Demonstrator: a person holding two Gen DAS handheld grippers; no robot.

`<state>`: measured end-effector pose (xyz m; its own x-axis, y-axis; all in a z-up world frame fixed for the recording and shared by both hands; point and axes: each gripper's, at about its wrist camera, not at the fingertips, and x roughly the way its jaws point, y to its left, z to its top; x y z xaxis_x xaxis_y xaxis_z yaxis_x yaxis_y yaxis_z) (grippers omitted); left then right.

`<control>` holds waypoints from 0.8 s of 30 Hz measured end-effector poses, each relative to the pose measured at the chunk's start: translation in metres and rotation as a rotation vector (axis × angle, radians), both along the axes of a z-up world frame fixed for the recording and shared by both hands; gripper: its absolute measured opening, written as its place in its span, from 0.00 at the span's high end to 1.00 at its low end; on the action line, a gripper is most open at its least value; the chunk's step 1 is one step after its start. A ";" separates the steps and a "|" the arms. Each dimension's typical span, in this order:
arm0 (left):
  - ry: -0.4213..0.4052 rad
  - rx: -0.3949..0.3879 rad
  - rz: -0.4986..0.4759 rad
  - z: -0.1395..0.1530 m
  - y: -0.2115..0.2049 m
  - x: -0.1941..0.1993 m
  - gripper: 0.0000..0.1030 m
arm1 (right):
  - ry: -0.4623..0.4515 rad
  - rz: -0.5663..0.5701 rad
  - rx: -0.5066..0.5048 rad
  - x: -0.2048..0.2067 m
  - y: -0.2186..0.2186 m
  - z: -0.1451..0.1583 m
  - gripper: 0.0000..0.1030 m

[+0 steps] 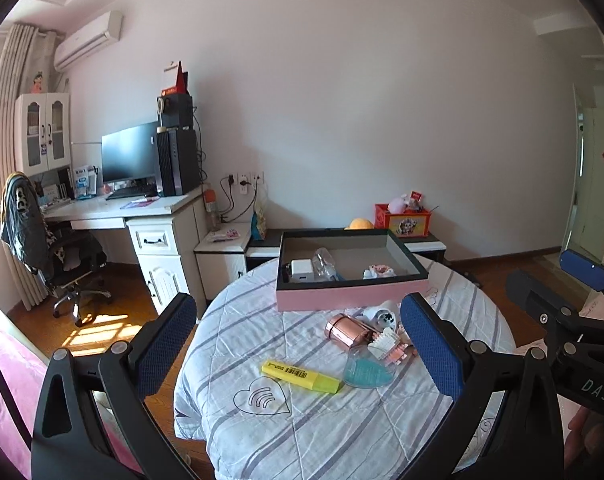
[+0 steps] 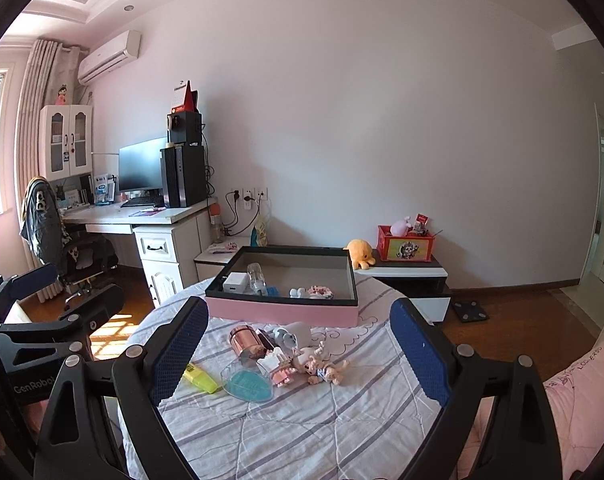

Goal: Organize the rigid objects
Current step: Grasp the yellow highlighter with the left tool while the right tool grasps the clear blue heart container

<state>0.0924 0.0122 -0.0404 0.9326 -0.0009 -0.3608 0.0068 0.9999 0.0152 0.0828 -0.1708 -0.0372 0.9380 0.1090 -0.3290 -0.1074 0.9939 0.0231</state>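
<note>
A pink box (image 1: 352,300) (image 2: 281,312) with a dark rim sits at the far side of the round, striped-cloth table (image 1: 302,420) (image 2: 302,432). Inside it lie a white charger (image 1: 302,270) (image 2: 234,281), a clear bottle (image 1: 326,264) (image 2: 257,276) and small figures. In front of the box lie a yellow highlighter (image 1: 299,376) (image 2: 201,378), a rose-gold jar (image 1: 348,330) (image 2: 243,342), a teal heart-shaped case (image 1: 366,372) (image 2: 247,384), a pink-white block toy (image 1: 388,348) (image 2: 277,366) and a small doll (image 2: 322,368). My left gripper (image 1: 297,348) and right gripper (image 2: 299,354) both hover open above the near table, holding nothing.
A white desk (image 1: 141,216) (image 2: 149,220) with monitor, tower and office chair (image 1: 57,256) stands at the left. A low cabinet (image 2: 406,280) behind the table carries a red toy box (image 1: 406,220) (image 2: 406,244) and a yellow plush (image 2: 358,252). Pink bedding (image 2: 582,400) lies at the right.
</note>
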 end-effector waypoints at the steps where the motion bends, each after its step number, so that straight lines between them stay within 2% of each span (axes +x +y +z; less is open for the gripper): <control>1: 0.024 -0.004 0.006 -0.007 0.002 0.008 0.00 | 0.023 -0.003 0.002 0.008 -0.003 -0.007 0.09; 9: 0.329 -0.033 0.040 -0.095 0.012 0.073 0.00 | 0.206 -0.054 0.026 0.061 -0.031 -0.074 0.09; 12: 0.421 -0.015 0.054 -0.125 0.007 0.091 0.00 | 0.272 -0.051 0.031 0.078 -0.039 -0.098 0.09; 14: 0.478 -0.038 0.055 -0.141 0.006 0.103 0.00 | 0.303 -0.052 0.034 0.087 -0.042 -0.110 0.09; 22: 0.566 -0.129 0.137 -0.165 0.011 0.145 0.00 | 0.355 -0.033 0.045 0.107 -0.046 -0.133 0.09; 24: 0.588 -0.118 0.164 -0.171 0.013 0.153 0.00 | 0.364 -0.029 0.042 0.110 -0.044 -0.135 0.09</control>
<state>0.2457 0.0250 -0.2109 0.5695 0.0542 -0.8202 -0.1732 0.9833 -0.0552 0.1925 -0.2147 -0.1726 0.7634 0.1042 -0.6375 -0.0561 0.9939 0.0953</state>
